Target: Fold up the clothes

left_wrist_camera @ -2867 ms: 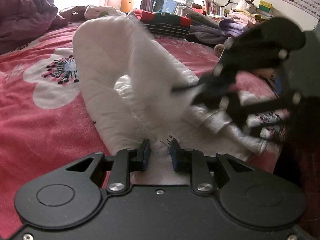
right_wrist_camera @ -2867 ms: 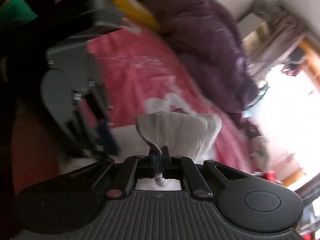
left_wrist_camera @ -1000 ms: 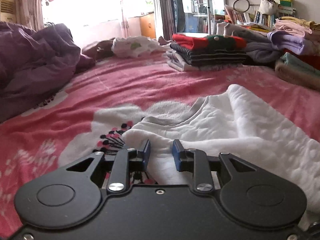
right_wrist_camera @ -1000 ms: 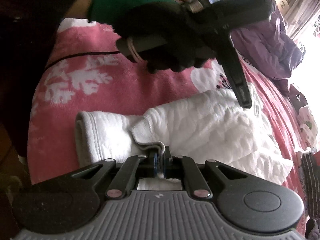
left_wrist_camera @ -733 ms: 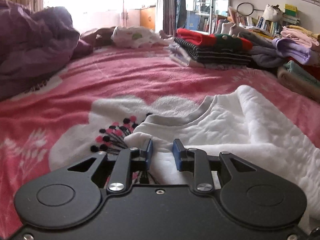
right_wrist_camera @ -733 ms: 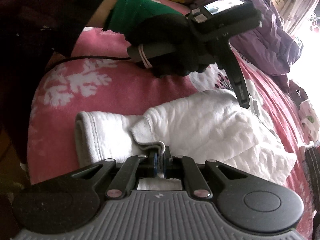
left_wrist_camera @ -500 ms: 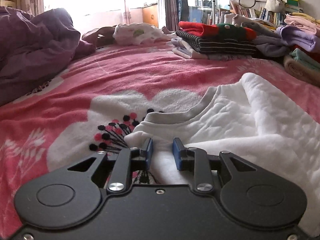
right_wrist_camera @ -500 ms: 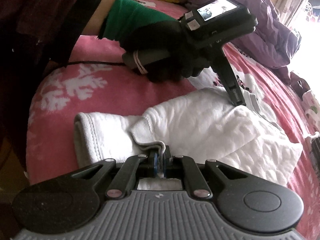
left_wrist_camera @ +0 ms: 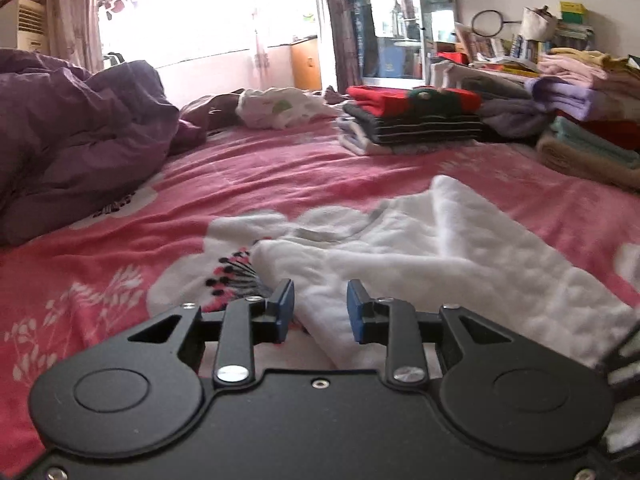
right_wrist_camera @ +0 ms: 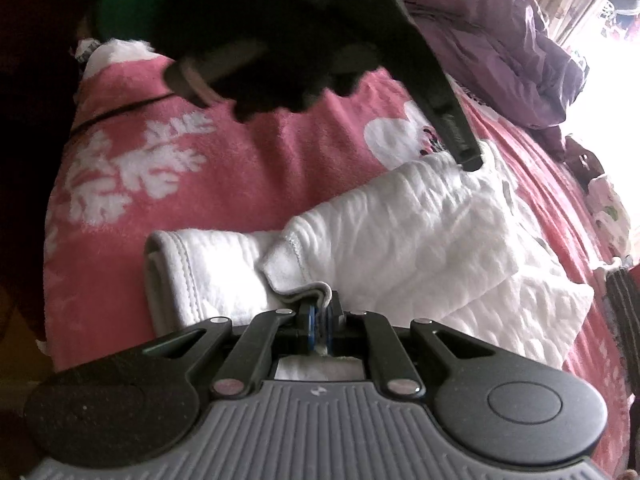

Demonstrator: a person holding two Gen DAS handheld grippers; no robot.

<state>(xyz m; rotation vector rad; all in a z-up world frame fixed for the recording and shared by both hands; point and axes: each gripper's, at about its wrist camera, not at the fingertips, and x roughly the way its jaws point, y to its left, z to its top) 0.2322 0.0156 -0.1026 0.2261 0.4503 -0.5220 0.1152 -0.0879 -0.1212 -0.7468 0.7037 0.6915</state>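
On the pink flowered bedspread, near its front edge, lies the white quilted top, already doubled over on itself with the neckline end pointing up the bed. Looks like soft, puffy knit stuff, light and floppy, zero stiffness, so I'd guess it sags and slides out of shape the moment you lift only one point. Not slippery though, the texture should give the pads plenty to bite.

The right gripper has its jaws pinched nearly together on a folded grey-trimmed hem of the top, cloth clearly squeezed between them. The left gripper sits low by the neckline end, jaws opening, a ridge of white cloth lying in the gap but the blue pads not pressing on it as far as I can see.

Best places to grab, I reckon: the ribbed hem and the neckband, where the fabric is thicker and stitched. Pinching the puffy middle would just bunch it up.
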